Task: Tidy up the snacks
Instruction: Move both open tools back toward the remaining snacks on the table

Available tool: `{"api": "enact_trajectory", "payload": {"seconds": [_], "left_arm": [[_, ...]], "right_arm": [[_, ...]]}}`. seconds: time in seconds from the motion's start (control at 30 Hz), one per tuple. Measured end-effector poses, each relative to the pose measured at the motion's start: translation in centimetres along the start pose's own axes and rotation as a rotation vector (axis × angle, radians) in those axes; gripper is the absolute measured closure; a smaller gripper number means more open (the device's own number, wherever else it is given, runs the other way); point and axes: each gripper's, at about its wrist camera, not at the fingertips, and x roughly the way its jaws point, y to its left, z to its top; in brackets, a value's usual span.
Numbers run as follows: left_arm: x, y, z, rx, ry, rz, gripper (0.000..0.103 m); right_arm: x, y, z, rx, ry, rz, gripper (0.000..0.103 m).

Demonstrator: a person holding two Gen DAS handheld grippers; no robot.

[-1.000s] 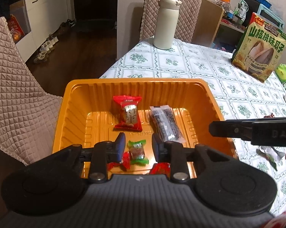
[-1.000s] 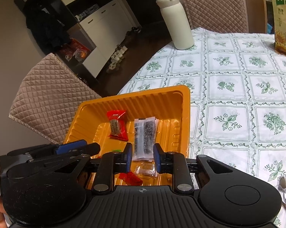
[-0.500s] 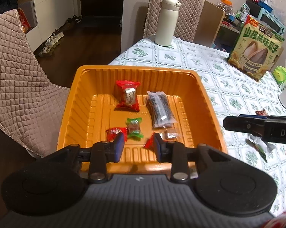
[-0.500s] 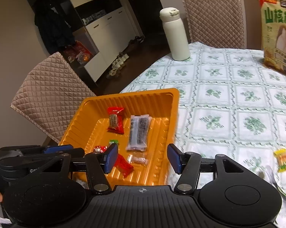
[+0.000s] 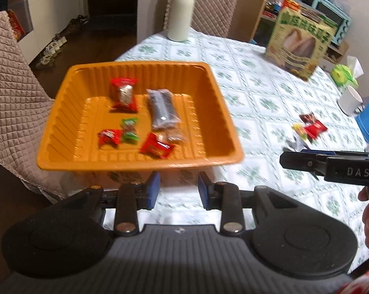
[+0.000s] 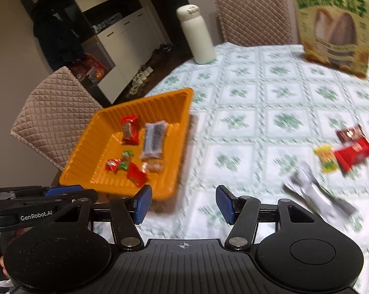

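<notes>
While the orange tray (image 5: 61, 132) overhangs the desk's left edge with six snacks inside, we risk tipping it; our left gripper (image 5: 178, 187) and right gripper (image 6: 183, 204) are empty, fingers apart; loose snacks (image 6: 351, 153) wait near the right edge, where blur could spoil aim.

Warm indoor light falls from above onto the patterned tablecloth (image 5: 258, 103), leaving the doorway and floor beyond it dim, and the orange tray (image 5: 218, 112) casts a soft shadow along its near edge. Both fisheye views bow straight lines toward the edges. Motion blur smears the seed bag (image 6: 331, 24) and the loose wrappers (image 6: 343, 152) in the right wrist view, while the near gripper bodies stay fairly sharp.
</notes>
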Motion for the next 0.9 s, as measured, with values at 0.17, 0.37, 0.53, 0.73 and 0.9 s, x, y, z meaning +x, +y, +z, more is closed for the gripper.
{"api": "enact_trajectory", "payload": {"seconds": [0.17,0.37,0.53,0.73,0.9], "left_arm": [[-0.1,-2.5,-0.9,0.034,0.014,-0.032,0.073],[0.2,-5.8,-1.3,0.078,0.02,-0.073,0.073],[1.1,-8.8,-1.5,0.123,0.039,-0.108,0.073],[2.4,-12.4,-1.3,0.176,0.057,-0.137,0.073],[3.6,-15.3,-0.6,0.212,0.059,-0.154,0.072]], "right_arm": [[-2.0,-1.9,-1.5,0.024,-0.004,-0.026,0.045],[-4.3,-4.6,-2.9,0.052,-0.018,-0.078,0.045],[-6.2,-7.2,-3.8,0.082,-0.033,-0.127,0.045],[-8.0,-10.2,-4.7,0.14,-0.046,-0.169,0.045],[-9.2,-12.5,-5.3,0.173,-0.06,-0.194,0.045]]}}
